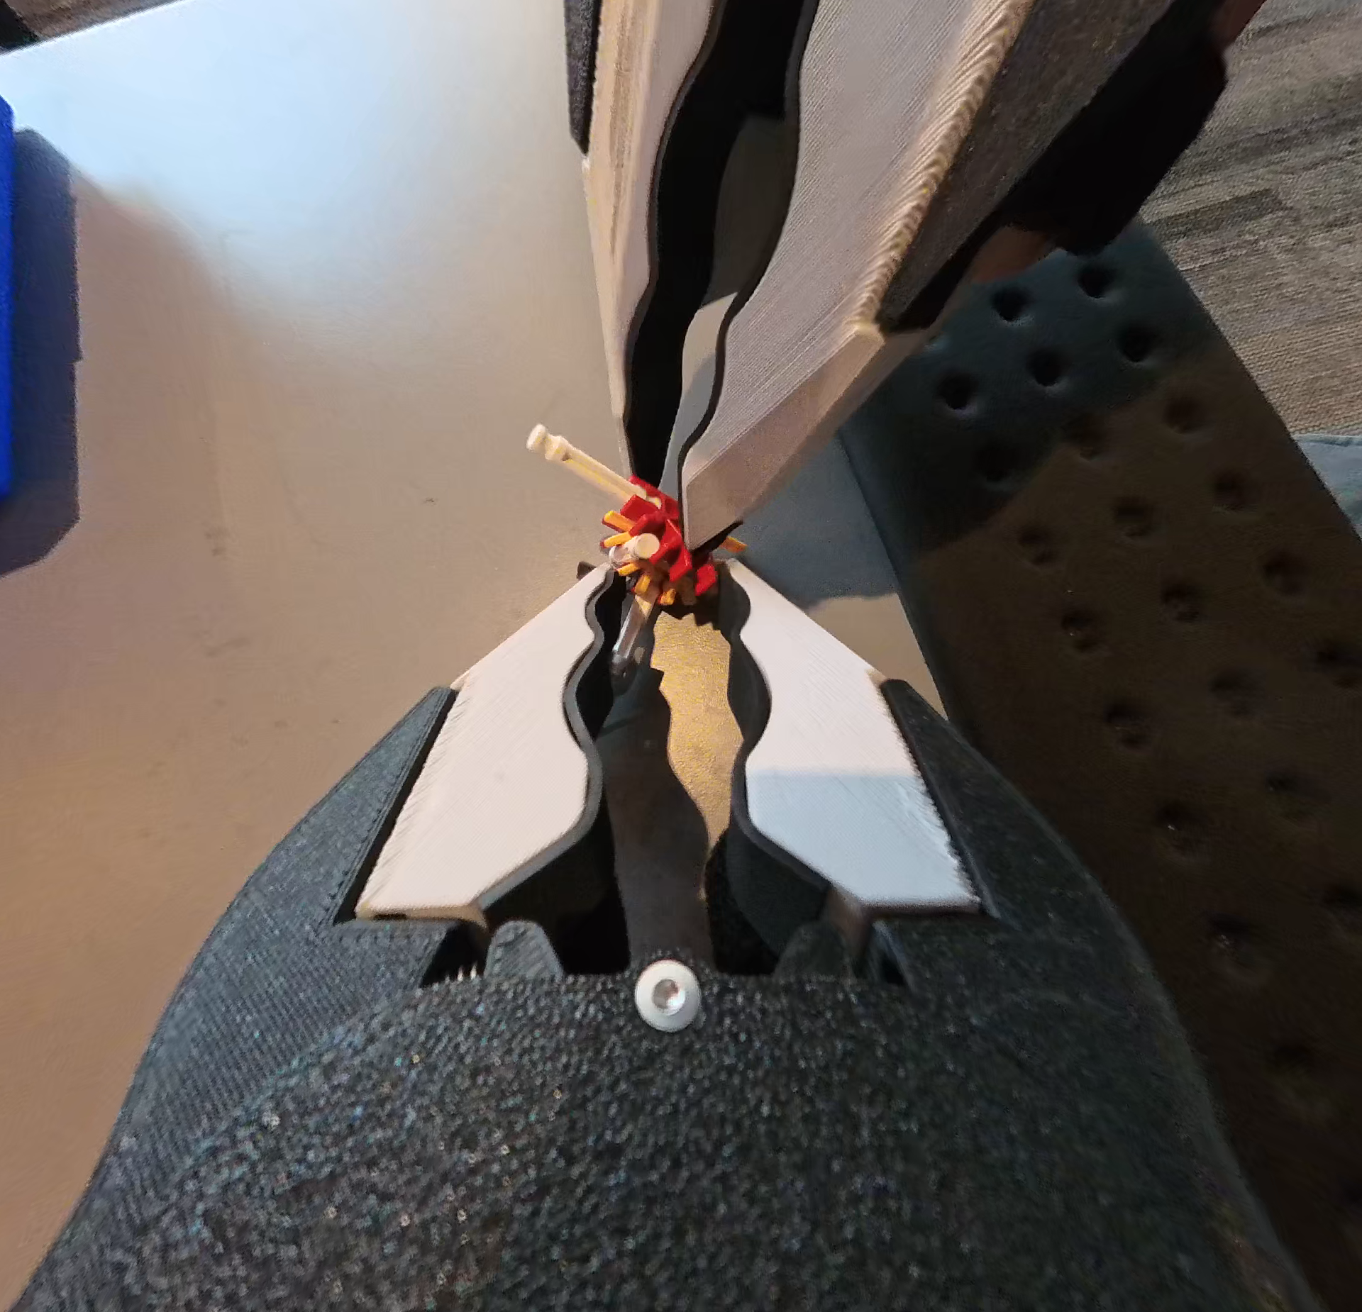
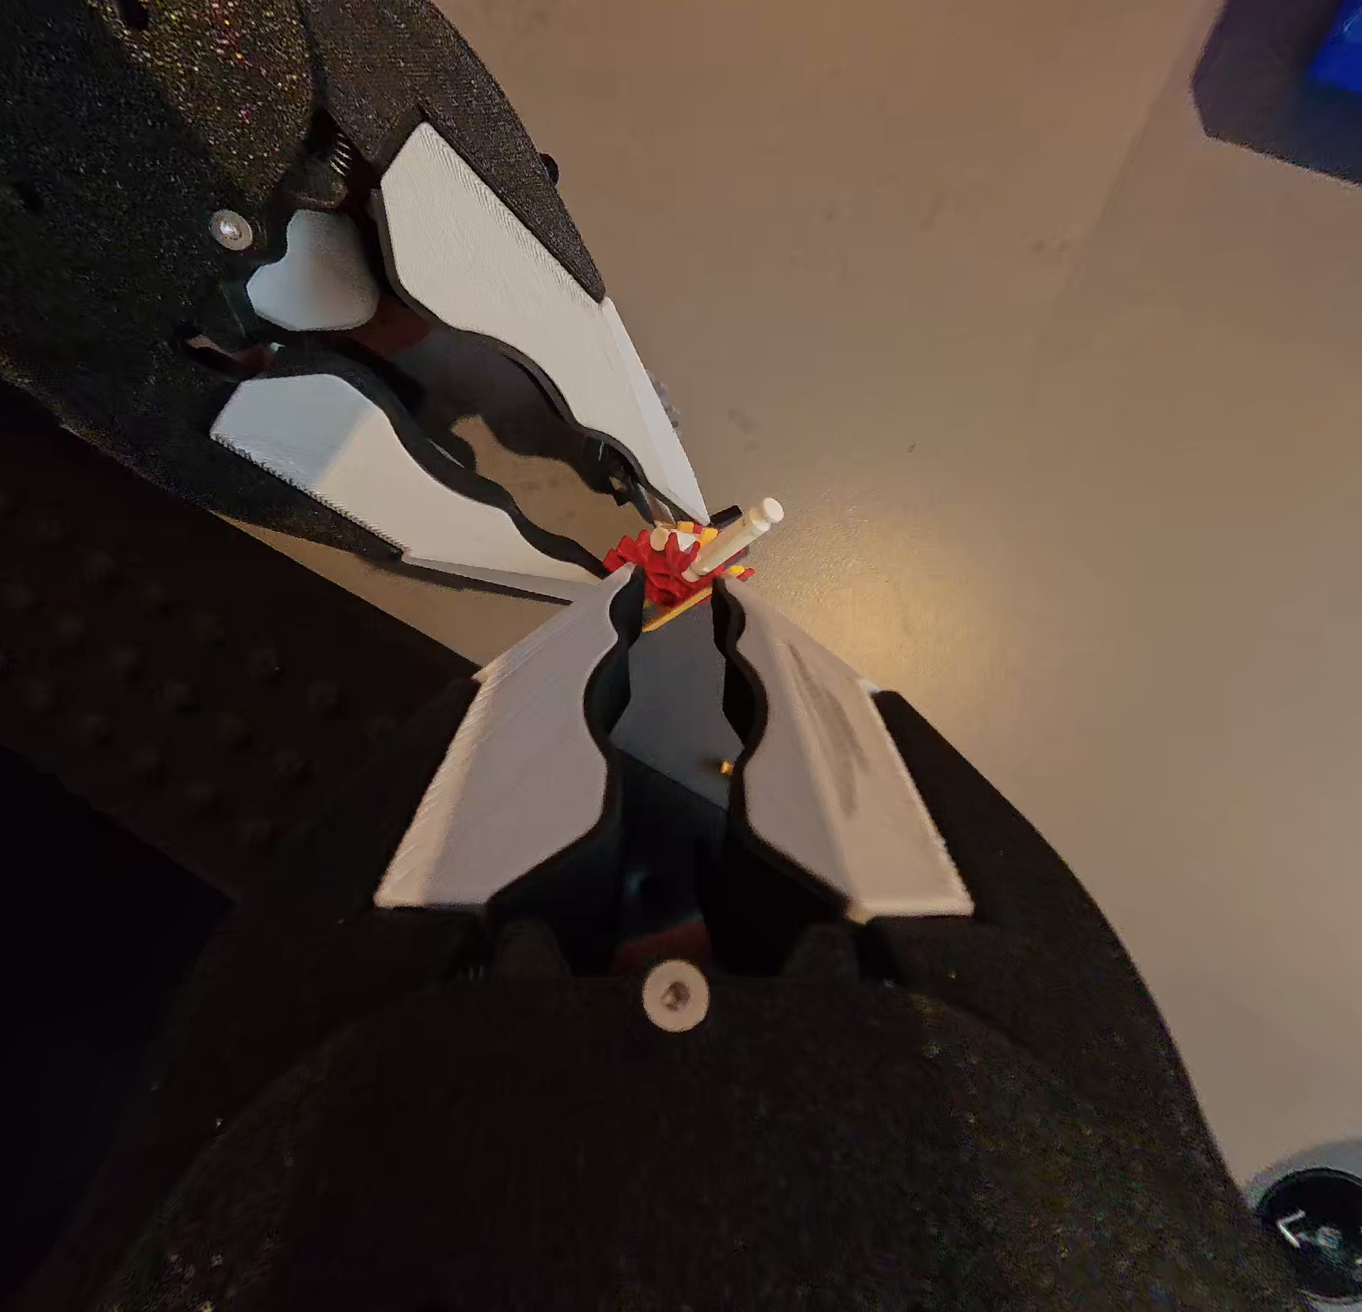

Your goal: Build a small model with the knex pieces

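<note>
A small toy assembly [image 1: 667, 551] of red toothed pieces and orange pins hangs above the white table [image 1: 309, 363], held between both grippers. A white axle [image 1: 582, 462] sticks out of it to the upper left. My left gripper [image 1: 663, 577] comes in from below and is shut on the assembly's lower end, where a grey pin [image 1: 629, 639] lies between its fingers. My right gripper [image 1: 667, 503] comes in from above and pinches the assembly's top. In the right wrist view my right gripper [image 2: 672, 580] grips the red assembly [image 2: 659, 565], the white axle [image 2: 741, 532] points right, and my left gripper [image 2: 652, 540] enters from the upper left.
A blue box [image 1: 6, 304] stands at the table's left edge and shows blurred in the right wrist view [image 2: 1326, 46]. A black perforated mat [image 1: 1142, 577] lies right of the table, with grey carpet [image 1: 1290, 171] beyond. A black round object [image 2: 1319, 1232] sits at the lower right. Less than 4 cm separates the two grippers' tips.
</note>
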A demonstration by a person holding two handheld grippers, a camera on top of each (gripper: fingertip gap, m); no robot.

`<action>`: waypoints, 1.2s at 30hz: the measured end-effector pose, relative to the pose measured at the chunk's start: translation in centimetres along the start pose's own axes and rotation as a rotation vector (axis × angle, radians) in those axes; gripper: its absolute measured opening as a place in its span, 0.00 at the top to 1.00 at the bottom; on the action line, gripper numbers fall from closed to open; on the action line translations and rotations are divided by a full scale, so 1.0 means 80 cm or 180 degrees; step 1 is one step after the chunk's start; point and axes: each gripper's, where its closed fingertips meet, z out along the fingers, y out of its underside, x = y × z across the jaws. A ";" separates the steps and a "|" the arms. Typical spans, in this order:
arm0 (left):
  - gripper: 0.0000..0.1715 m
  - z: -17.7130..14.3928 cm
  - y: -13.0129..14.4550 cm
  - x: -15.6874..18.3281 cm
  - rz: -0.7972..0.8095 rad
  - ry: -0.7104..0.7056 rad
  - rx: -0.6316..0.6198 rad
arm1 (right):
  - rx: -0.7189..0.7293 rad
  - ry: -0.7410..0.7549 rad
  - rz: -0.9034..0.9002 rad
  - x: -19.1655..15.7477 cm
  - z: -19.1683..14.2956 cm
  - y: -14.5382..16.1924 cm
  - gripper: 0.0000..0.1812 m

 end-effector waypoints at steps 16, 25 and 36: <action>0.86 0.002 -0.001 -0.004 0.0059 -0.0111 -0.0004 | -0.0486 0.0239 -0.0273 0.004 0.001 0.001 0.91; 0.86 0.003 -0.002 -0.005 0.0086 -0.0161 -0.0001 | -0.0834 0.0111 -0.0342 0.007 0.002 0.002 0.91; 0.86 0.004 -0.002 -0.009 0.0112 -0.0247 -0.0005 | -0.1306 0.0232 -0.0430 0.011 0.003 0.001 0.91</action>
